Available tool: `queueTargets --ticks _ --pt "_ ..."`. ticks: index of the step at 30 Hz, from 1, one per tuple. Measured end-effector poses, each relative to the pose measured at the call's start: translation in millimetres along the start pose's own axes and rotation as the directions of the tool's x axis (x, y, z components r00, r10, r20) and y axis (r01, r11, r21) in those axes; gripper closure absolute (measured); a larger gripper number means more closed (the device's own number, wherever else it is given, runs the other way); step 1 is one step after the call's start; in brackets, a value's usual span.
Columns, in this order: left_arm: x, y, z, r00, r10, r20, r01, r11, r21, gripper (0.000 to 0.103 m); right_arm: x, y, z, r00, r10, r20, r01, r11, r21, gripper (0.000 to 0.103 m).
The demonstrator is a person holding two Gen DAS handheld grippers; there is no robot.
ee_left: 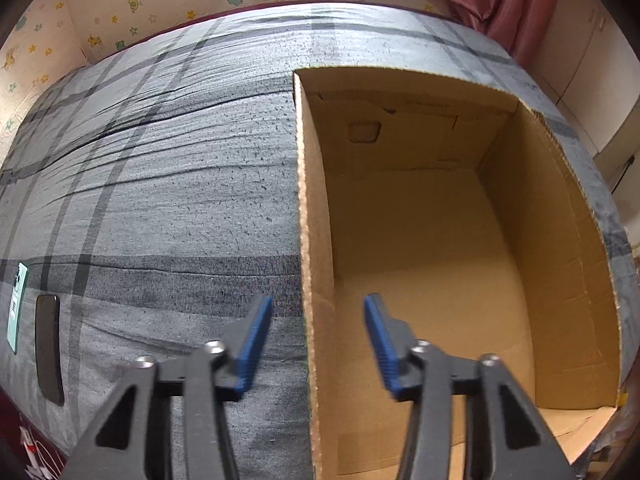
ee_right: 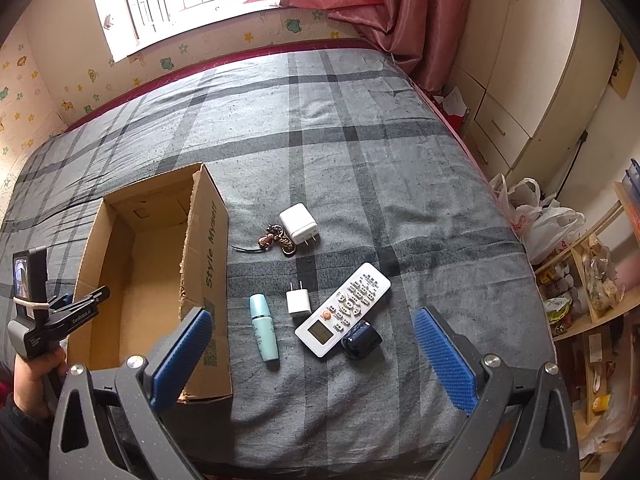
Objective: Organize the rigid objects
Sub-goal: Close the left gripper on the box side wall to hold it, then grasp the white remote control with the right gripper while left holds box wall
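An open empty cardboard box [ee_right: 148, 264] lies on the grey plaid bed [ee_right: 360, 140]; it also shows in the left wrist view [ee_left: 420, 248]. Right of the box lie a white remote [ee_right: 344, 309], a dark blue round object [ee_right: 361, 339], a small white plug [ee_right: 298, 300], a larger white charger [ee_right: 299, 223], a keychain charm [ee_right: 276, 240] and a pale teal bottle [ee_right: 264, 327]. My right gripper [ee_right: 314, 338] is open and empty, hovering above these items. My left gripper [ee_left: 318, 316] is open and empty over the box's left wall.
A black phone [ee_left: 49, 352] and a teal box [ee_left: 17, 306] lie at the bed's left edge. Red curtain [ee_right: 392, 12], wardrobe [ee_right: 520, 80], plastic bags [ee_right: 540, 216] and shelves [ee_right: 592, 300] stand to the bed's right.
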State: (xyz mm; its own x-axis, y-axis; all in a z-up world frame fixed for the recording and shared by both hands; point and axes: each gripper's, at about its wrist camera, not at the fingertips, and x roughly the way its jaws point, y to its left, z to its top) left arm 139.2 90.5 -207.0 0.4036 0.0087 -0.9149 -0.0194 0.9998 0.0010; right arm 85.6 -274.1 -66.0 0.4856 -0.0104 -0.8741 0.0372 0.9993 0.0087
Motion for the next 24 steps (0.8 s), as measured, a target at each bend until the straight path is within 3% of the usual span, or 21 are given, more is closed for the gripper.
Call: queueTargets --ticks 2,5,15,24 --pt "4.0 -3.7 -2.2 1.000 0.014 -0.011 -0.014 1.000 0.022 0.082 4.0 -1.4 -0.6 1.000 -0.016 -0.002 0.016 1.000 -0.004 0.000" --pt "7.4 -6.9 -4.5 0.999 0.041 -0.010 -0.040 0.998 0.049 0.088 13.6 -4.5 -0.5 0.999 -0.031 -0.011 0.031 0.999 -0.011 0.000" --pt "10.4 0.4 -5.2 1.000 0.014 -0.007 -0.014 1.000 0.019 0.088 53.5 -18.5 0.9 0.998 -0.036 -0.053 0.034 0.999 -0.040 0.000" --pt "10.2 -4.5 -6.2 0.999 0.037 -0.004 -0.037 0.999 0.037 0.088 105.6 -33.4 6.4 0.993 -0.038 -0.114 0.035 0.999 -0.021 0.000"
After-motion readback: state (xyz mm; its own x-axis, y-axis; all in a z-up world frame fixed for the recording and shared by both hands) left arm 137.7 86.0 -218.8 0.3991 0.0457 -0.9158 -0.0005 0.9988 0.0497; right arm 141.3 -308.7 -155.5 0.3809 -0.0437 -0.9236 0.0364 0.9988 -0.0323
